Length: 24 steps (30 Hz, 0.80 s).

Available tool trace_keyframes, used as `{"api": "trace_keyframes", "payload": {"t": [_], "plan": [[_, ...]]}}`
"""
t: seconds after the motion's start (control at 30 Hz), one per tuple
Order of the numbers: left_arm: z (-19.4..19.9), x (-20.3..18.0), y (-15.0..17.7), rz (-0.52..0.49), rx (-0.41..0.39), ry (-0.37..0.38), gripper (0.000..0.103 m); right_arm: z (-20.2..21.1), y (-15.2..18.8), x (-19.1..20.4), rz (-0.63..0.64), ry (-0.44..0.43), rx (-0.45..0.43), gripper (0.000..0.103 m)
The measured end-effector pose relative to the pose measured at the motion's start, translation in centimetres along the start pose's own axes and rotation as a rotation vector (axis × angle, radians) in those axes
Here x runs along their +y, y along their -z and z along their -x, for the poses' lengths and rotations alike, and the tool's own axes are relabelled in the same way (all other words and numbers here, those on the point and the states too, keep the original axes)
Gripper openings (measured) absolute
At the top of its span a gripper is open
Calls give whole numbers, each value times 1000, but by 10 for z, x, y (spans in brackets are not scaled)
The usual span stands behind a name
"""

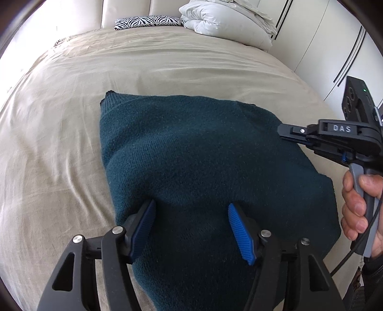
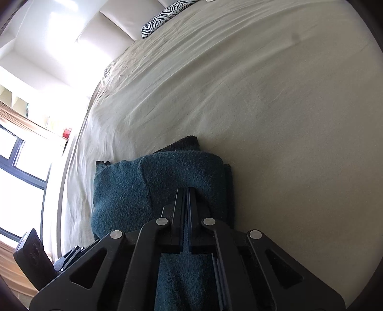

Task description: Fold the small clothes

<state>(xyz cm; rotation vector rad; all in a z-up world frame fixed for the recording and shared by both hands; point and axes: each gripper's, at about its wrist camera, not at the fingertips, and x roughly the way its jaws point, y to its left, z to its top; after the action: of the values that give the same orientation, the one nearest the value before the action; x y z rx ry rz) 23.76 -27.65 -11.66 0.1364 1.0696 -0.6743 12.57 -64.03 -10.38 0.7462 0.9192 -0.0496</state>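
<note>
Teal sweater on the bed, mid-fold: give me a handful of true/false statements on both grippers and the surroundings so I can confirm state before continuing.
1. The left gripper is open over the teal sweater. True.
2. The right gripper is wide open. False: its fingers are closed together at the sweater's edge.
3. The sweater lies on a beige bed sheet. True.
4. A zebra-print pillow sits on top of the sweater. False: it lies far off, at the head of the bed.
5. A white duvet is piled beside the zebra-print pillow. True.
</note>
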Motion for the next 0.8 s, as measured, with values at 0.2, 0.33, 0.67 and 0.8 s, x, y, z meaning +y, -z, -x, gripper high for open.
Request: {"api": "trace_keyframes", "payload": {"t": [0.2,0.33,0.67,0.8], "plan": [[41,1,25,42,-53,0,55,70,67,23,43,-162,-18,6],[56,-10,56,14,-73,-77,55,74,119,12,43,-162,36,6],[51,3,72,55,-20,-51,62,50,139,-32,-44,-198,37,0],[79,14,74,51,-92,-62,65,83,132,-26,-32,-180,-27,7]]}}
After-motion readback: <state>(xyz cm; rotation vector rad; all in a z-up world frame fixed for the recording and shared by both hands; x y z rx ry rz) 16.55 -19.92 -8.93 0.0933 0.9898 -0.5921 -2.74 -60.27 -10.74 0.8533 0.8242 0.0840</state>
